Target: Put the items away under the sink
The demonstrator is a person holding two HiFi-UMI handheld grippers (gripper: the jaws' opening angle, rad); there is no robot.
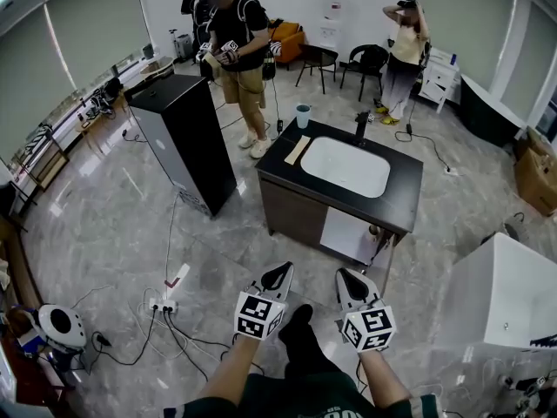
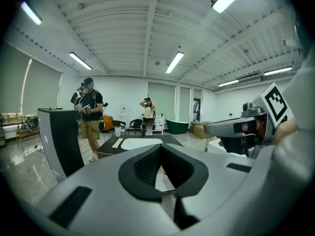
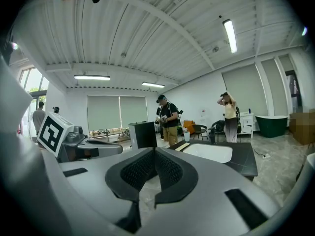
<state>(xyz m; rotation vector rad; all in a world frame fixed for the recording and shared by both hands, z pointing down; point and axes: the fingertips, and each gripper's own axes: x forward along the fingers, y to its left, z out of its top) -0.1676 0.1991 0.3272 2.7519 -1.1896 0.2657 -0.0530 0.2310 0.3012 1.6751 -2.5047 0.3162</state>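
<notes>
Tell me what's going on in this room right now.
A person holds a gripper in each hand, facing a black sink cabinet. The left gripper and right gripper are both shut and empty. A cup and a pale flat strip sit on the countertop. Nothing has been picked up yet.

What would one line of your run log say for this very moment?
left gripper: shut, empty | right gripper: shut, empty | sink cabinet: ahead, not reached | on top: cup, flat pale strip
</notes>
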